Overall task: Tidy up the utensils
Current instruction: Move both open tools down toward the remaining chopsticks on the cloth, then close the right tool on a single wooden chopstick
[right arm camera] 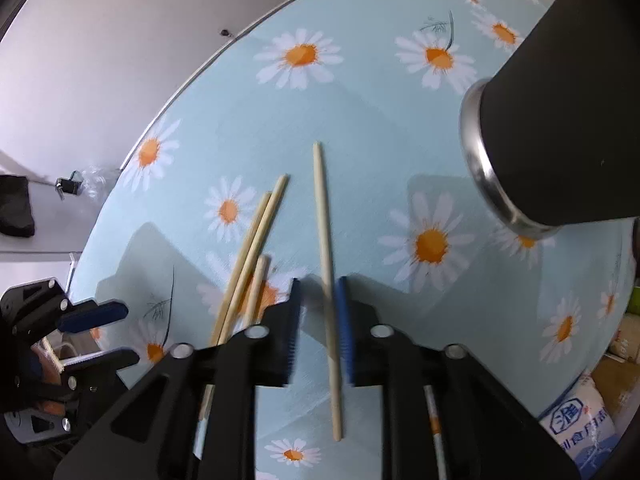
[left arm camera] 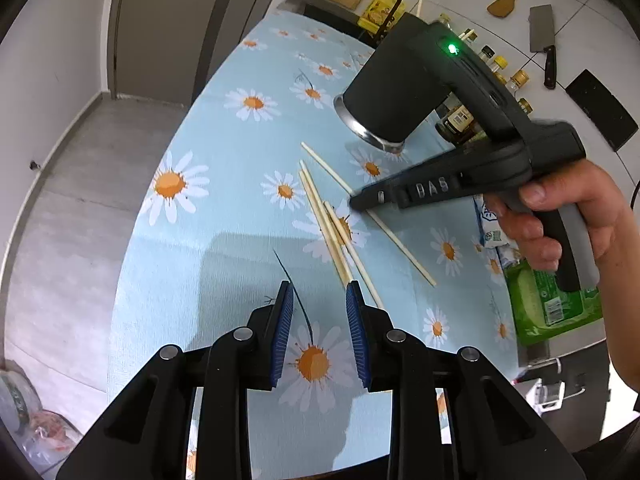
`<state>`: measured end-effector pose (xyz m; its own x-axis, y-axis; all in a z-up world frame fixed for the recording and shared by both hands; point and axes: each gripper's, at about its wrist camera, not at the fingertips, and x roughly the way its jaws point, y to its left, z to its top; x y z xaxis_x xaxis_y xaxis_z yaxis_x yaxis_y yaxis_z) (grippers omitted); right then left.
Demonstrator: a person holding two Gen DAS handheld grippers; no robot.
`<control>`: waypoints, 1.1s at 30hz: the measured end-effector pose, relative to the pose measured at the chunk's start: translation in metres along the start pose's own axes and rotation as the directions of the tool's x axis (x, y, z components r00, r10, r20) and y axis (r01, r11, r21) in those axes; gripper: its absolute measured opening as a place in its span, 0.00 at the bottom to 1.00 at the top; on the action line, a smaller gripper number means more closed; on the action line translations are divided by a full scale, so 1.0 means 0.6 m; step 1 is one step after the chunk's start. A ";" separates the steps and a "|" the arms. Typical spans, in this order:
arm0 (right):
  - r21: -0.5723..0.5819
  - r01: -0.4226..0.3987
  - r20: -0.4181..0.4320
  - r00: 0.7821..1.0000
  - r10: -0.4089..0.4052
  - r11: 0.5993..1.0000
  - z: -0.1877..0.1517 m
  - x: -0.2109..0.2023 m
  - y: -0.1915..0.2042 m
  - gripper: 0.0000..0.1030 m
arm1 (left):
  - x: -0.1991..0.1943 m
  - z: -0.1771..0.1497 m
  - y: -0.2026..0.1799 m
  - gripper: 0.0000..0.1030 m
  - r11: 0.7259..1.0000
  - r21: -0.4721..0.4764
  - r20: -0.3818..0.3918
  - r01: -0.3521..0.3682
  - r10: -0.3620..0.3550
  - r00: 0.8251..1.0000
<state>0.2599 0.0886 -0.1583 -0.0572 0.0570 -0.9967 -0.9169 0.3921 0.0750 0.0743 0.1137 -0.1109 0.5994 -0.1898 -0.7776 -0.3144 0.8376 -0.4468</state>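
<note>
Straddling one chopstick (right arm camera: 327, 280), the right gripper (right arm camera: 318, 332) pointed down at the counter (right arm camera: 360, 128), its fingers (right arm camera: 344, 320) narrowed around the stick, whether pinching it I could not tell. The stick's long axis ran from 6 to 12 o'clock between them. Three more chopsticks (right arm camera: 256, 248) lay at 10 o'clock. The left gripper (left arm camera: 318, 334) hovered empty, slightly parted, those chopsticks at its 1 o'clock. A black cup (right arm camera: 560, 120) lay beyond.
</note>
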 end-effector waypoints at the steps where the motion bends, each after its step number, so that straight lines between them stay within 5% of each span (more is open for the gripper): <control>1: -0.004 0.019 -0.013 1.000 -0.019 1.000 0.003 0.001 0.004 0.09 | 0.002 0.001 0.003 0.25 1.000 -0.003 -0.009 0.009 -0.009 1.000; 15: 0.144 0.039 -0.049 0.998 -0.032 0.989 0.020 -0.004 -0.002 0.05 | 0.019 0.023 0.037 0.23 0.987 -0.013 -0.125 0.159 -0.159 0.979; 24: 0.192 -0.019 0.039 0.999 0.012 0.981 -0.052 -0.049 -0.017 0.05 | 0.032 0.040 0.020 0.23 0.989 -0.010 -0.156 0.149 -0.149 0.976; 33: 0.171 -0.129 0.170 0.980 0.100 0.977 -0.131 -0.099 -0.058 0.05 | 0.067 0.049 -0.007 0.23 0.998 -0.045 -0.191 0.048 -0.056 0.980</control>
<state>0.2643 -0.0009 -0.1041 -0.0802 0.2510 -0.9647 -0.8205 0.5328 0.2068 0.1212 0.1174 -0.1273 0.4643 -0.3303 -0.8218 -0.3184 0.8036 -0.5029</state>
